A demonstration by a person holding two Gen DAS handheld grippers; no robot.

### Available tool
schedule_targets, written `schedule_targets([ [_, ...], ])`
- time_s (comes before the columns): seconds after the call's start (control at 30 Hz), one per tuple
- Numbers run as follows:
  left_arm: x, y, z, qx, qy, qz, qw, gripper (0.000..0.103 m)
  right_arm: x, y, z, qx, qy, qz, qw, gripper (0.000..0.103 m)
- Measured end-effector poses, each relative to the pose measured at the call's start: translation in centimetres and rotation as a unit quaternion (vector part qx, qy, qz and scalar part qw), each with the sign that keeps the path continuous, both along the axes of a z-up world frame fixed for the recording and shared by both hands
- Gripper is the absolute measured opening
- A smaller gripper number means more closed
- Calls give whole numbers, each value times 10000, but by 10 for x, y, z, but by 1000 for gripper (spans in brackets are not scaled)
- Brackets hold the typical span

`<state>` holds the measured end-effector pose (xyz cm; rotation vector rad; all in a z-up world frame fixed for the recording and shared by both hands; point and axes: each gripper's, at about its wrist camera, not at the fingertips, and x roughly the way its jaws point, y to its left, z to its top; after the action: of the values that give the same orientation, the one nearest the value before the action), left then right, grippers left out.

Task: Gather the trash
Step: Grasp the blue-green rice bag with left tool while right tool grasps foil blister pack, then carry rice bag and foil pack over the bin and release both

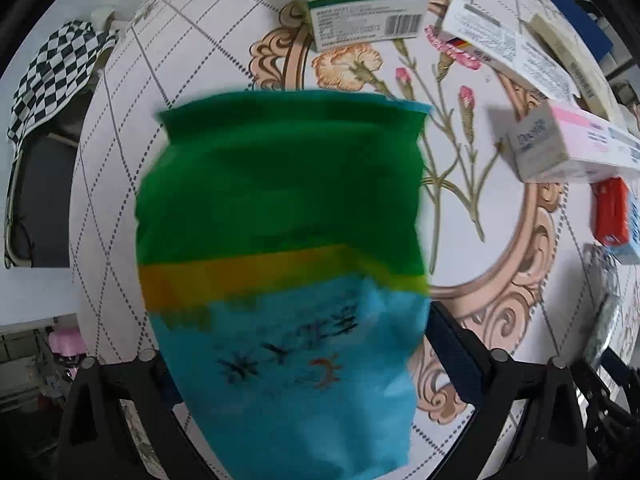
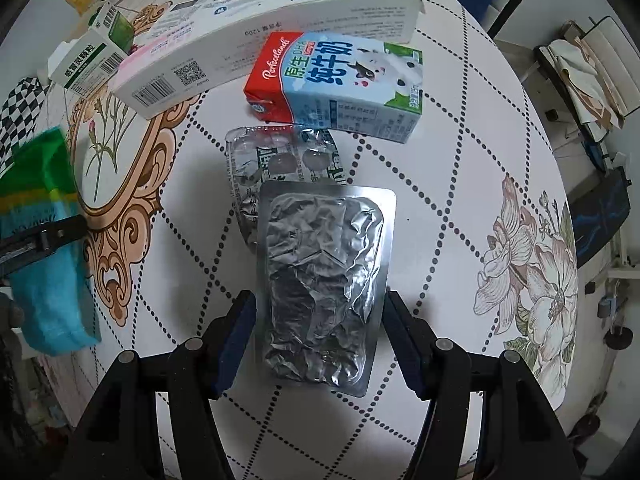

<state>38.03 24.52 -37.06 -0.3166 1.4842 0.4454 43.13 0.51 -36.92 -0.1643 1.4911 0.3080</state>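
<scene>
So far each gripper has one piece: the left gripper (image 1: 296, 364) clamps a green-and-blue wrapper (image 1: 280, 220), the right gripper (image 2: 318, 332) a foil blister pack (image 2: 324, 280). Boxes (image 2: 280, 28), a milk carton (image 2: 340, 80) and another blister sheet (image 2: 280, 152) remain on the table (image 2: 440, 200).

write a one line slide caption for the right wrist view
Right gripper straddling a crumpled foil blister pack below a milk carton.

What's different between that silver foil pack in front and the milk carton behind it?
The silver foil pack is flat, crumpled and plain metallic; the milk carton is a boxy block, printed red, blue and white with a cartoon cow. The foil pack sits between the right claw's fingers, overlapping a clear blister sheet; the carton lies apart, on its side, untouched. Both rest on the patterned tablecloth.
</scene>
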Motion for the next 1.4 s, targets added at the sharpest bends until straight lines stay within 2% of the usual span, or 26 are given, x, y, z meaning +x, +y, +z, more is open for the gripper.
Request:
schedule_targets([
  [0.1,-13,-1,4,-87,-206,159,9996,84,6,3,1,43,32,9,10000,66],
  [0.13,-18,-2,6,-73,-248,166,9995,79,2,0,2,50,44,-4,10000,66],
  [0.2,-29,-7,12,-48,-286,167,9994,76,-4,-4,4,76,81,-34,9999,66],
  [0.4,-73,-37,45,257,-514,167,9982,76,-22,-23,6,178,53,-11,9998,66],
  [0.53,-106,-64,69,524,-708,155,9960,76,-45,-31,17,206,-245,178,9993,66],
  [0.7,-146,-87,92,517,-972,138,9938,76,-74,-31,37,331,-599,441,9967,66],
  [0.93,-219,-101,128,419,-1415,10,9891,76,-143,-50,90,667,-1093,503,9905,66],
  [1.07,-273,-120,150,347,-1684,-144,9850,76,-198,-75,119,909,-1229,453,9872,66],
  [1.17,-308,-133,157,227,-1781,-285,9833,76,-241,-95,129,1022,-1232,387,9863,66],
  [1.3,-350,-153,147,-76,-1656,-471,9850,76,-297,-124,124,1108,-986,255,9886,66],
  [1.4,-377,-162,114,-554,-1347,-374,9886,76,-338,-145,100,1124,-585,212,9917,66],
])
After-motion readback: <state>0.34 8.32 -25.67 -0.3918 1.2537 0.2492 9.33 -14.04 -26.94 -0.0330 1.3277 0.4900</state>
